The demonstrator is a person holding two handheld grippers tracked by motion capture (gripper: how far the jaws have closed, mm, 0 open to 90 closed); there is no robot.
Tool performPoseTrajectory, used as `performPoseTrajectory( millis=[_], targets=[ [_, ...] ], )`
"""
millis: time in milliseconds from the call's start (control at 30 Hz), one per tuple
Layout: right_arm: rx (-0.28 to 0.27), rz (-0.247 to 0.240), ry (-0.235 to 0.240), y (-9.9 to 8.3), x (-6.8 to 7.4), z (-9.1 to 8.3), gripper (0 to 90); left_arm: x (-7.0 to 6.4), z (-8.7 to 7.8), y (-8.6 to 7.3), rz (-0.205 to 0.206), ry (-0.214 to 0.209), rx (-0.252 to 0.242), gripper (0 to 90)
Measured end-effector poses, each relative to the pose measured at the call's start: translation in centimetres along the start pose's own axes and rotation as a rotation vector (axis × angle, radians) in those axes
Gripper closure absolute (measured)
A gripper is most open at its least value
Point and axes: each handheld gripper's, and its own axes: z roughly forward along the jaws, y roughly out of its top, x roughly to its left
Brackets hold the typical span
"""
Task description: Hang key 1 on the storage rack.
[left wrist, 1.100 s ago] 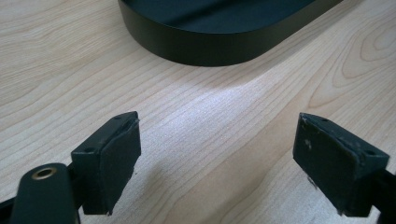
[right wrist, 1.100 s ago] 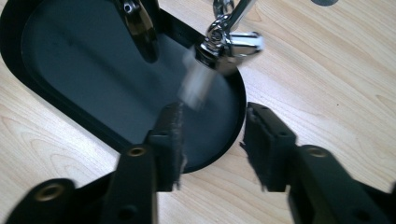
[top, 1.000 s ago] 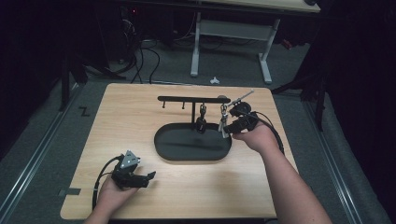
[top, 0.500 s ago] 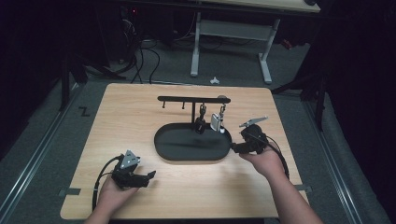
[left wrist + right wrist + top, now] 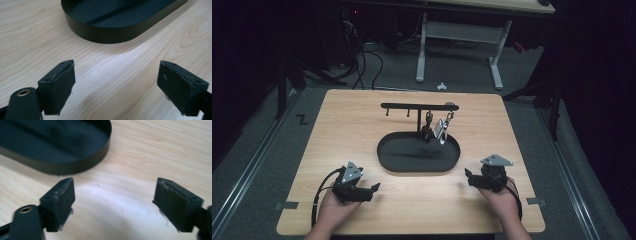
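In the high view, the wooden worktop is carrying a black oval tray near its centre, and a black T-shaped hook stand is rising from the tray's far side. Two key bundles are hanging from the right half of the bar: a dark key fob and, just beside it, a silver keyring, both dangling over the tray's far edge. The left tongs are resting low at the near left of the worktop, held in the person's left hand, with the tips pointing right toward the tray (well apart from it). The right tongs are sitting at the near right in the right hand, the tips pointing left, near the tray's right end but not touching it. In the left gripper view, the left tongs are standing wide apart with nothing between the pads; bare wood is lying under them and the tray wall is curving across the top. In the right gripper view, the right tongs are likewise spread wide and empty over bare wood, with the tray rim showing at upper left (slightly blurred).
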Motion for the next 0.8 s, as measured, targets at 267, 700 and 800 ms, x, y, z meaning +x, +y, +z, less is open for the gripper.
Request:
performPoseTrajectory(
  millis=[267, 700, 800],
  targets=[
    [-0.097, 0.030, 0.024, -3.0, 0.7, -1.9, 15.1, -0.5, 0.5, -0.2, -0.017, 0.012, 0.015, 15.4],
    [-0.077, 0.035, 0.041, -2.9, 0.9, -0.9, 15.1, -0.2, -0.3, -0.3, -0.020, 0.009, 0.003, 15.4],
    [-0.074, 0.040, 0.032, -2.9, 0.8, -0.7, 15.1, 0.0, -0.4, -0.2, -0.019, 0.006, -0.004, 15.4]
  ],
)
